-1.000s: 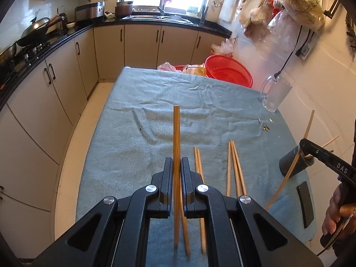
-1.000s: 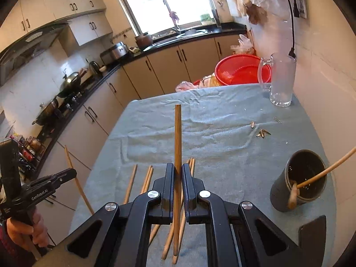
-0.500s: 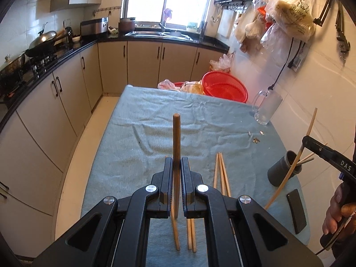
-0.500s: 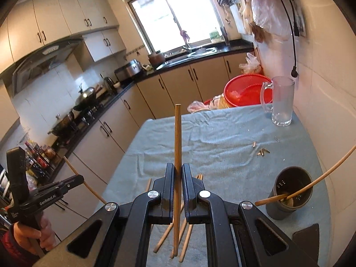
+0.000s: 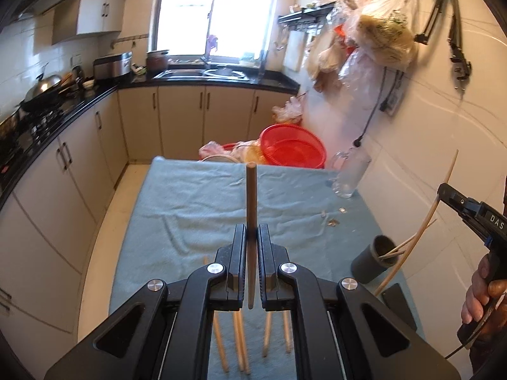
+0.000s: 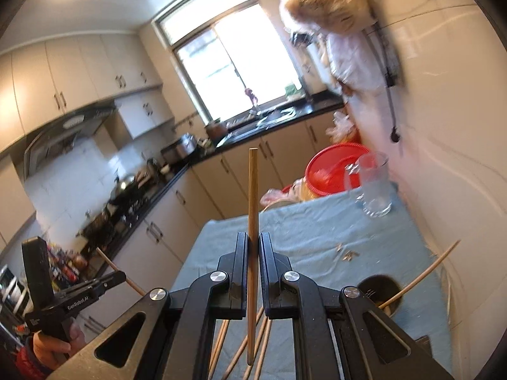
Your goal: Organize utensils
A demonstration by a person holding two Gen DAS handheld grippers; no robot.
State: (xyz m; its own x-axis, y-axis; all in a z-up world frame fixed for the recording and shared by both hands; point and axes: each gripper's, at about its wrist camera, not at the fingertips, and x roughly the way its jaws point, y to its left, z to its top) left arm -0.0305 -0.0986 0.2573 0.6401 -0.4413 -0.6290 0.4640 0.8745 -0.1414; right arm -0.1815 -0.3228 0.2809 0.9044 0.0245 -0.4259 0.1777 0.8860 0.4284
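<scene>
Left gripper clamped on a dark brown chopstick, held upright between the fingers, tip up over the blue cloth, lower end hanging clear below the pads. Right gripper likewise clamped on a pale chopstick, upright, off the table. Same right gripper seen from the left camera at far right, its pale stick slanting down past the dark holder cup. Cup standing on the cloth near the right edge, a couple of sticks already leaning out of it; in the right view, cup partly hidden behind the gripper body, one stick angled out toward the wall. Loose chopsticks lying on the cloth beneath the left gripper, also visible under the right. Glass mug at far right of the table, red basin beyond the far edge, small scraps between mug and cup. Flat black object just beside the cup.
</scene>
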